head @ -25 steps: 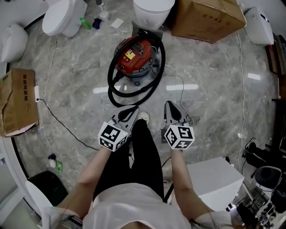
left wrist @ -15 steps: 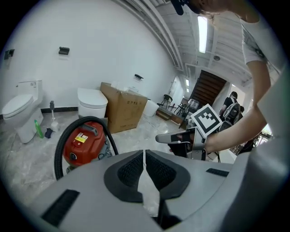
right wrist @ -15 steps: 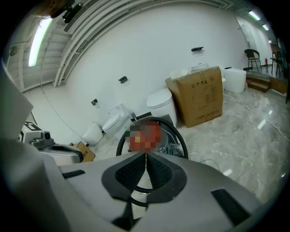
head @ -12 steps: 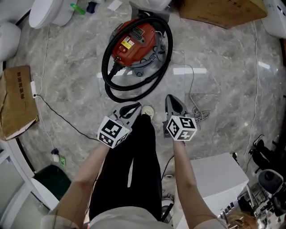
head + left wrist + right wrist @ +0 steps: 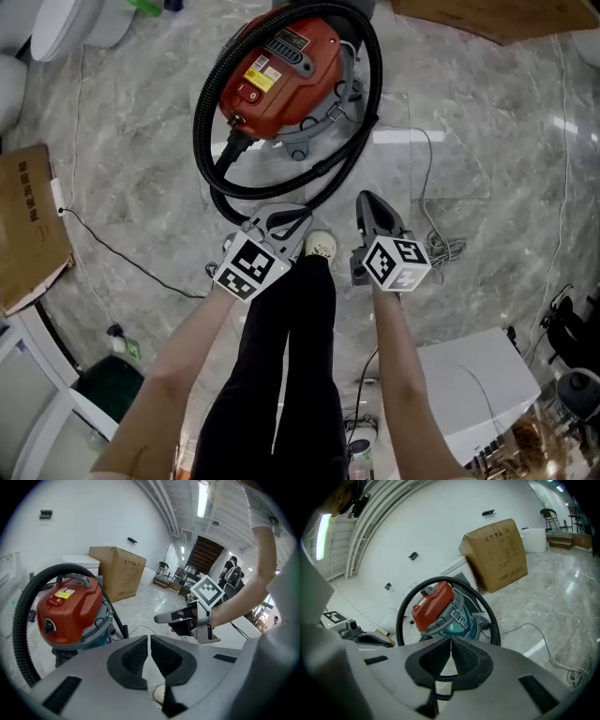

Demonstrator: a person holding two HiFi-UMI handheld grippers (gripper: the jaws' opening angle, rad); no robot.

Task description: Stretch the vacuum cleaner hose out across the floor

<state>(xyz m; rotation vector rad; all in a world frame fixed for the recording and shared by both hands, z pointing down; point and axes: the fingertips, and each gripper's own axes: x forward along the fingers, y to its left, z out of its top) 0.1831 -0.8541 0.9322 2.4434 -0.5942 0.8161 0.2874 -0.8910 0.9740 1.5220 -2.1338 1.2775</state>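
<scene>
left claw point(image 5: 284, 221) and right claw point(image 5: 368, 201), both shut and empty, hover near the red vacuum cleaner point(image 5: 281, 66); its coiled corrugated hose point(image 5: 200, 133) looks light and springy, so grip its near loop.

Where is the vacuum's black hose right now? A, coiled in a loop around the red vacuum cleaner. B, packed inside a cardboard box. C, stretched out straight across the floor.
A: the black hose curls in a loop around the red vacuum cleaner.
</scene>
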